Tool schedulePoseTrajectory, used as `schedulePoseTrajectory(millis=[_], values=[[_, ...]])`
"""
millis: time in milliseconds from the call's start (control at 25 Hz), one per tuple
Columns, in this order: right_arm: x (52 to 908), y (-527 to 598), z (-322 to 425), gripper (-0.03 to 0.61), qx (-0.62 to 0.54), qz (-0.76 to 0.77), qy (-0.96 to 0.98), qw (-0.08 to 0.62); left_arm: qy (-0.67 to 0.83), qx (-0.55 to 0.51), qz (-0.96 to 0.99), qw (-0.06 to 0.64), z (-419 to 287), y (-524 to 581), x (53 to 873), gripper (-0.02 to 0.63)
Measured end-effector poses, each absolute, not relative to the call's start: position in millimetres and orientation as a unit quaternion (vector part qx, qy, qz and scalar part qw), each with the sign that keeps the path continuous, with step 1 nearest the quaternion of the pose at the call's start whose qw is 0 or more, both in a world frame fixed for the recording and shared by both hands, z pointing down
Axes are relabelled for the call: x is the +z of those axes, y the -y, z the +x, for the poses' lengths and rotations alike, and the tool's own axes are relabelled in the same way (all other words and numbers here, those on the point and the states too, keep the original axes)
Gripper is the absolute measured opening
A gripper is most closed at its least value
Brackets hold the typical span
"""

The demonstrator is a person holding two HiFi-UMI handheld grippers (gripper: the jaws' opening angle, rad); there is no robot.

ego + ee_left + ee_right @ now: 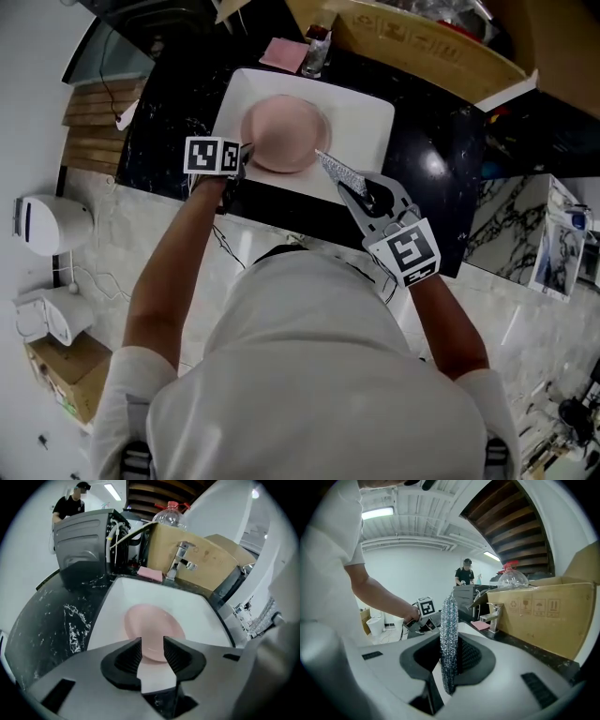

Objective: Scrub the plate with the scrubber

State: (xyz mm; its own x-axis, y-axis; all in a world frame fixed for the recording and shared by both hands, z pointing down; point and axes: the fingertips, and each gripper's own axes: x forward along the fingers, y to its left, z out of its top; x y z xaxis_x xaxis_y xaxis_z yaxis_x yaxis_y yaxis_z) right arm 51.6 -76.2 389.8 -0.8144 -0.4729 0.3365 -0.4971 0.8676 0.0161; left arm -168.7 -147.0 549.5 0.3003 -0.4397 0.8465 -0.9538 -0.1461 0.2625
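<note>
A pink plate [283, 133] lies in the white sink [367, 120]. My left gripper [244, 159] hangs at the plate's left rim, pointing steeply down. In the left gripper view its jaws stand open [152, 652], with the plate's [151, 629] near rim showing in the gap; the pads do not press on it. My right gripper [351, 187] sits over the sink's front edge, to the right of the plate, shut on a silvery mesh scrubber [332, 171]. In the right gripper view the scrubber [450, 634] stands upright, pinched between the pads [451, 657].
A faucet [180, 560] and a pink sponge [150, 573] stand behind the sink. A cardboard box [206, 559] and a plastic bottle [171, 513] rise beyond. Black marble counter [51, 620] surrounds the sink, with a grey appliance [82, 534] at the left. A person [70, 503] stands far back.
</note>
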Motion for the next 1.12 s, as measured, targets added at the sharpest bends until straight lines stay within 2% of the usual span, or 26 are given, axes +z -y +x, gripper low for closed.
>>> schedulePoseTrajectory(millis=[160,400,1120], values=[[394.3,84.3,50.6,0.078,0.046,0.27,0.948,0.16,0.493,0.321,0.653,0.476,-176.1,154.1,575.4,0.175],[400.3,90.2,53.2,0.078,0.065,0.283,0.944,0.154,0.499,0.327,0.618,0.512,-180.7,167.1,588.3,0.178],[403.3,99.9,74.7,0.078,0.098,0.312,0.936,0.129,0.544,0.421,0.509,0.517,-201.2,168.1,631.5,0.193]])
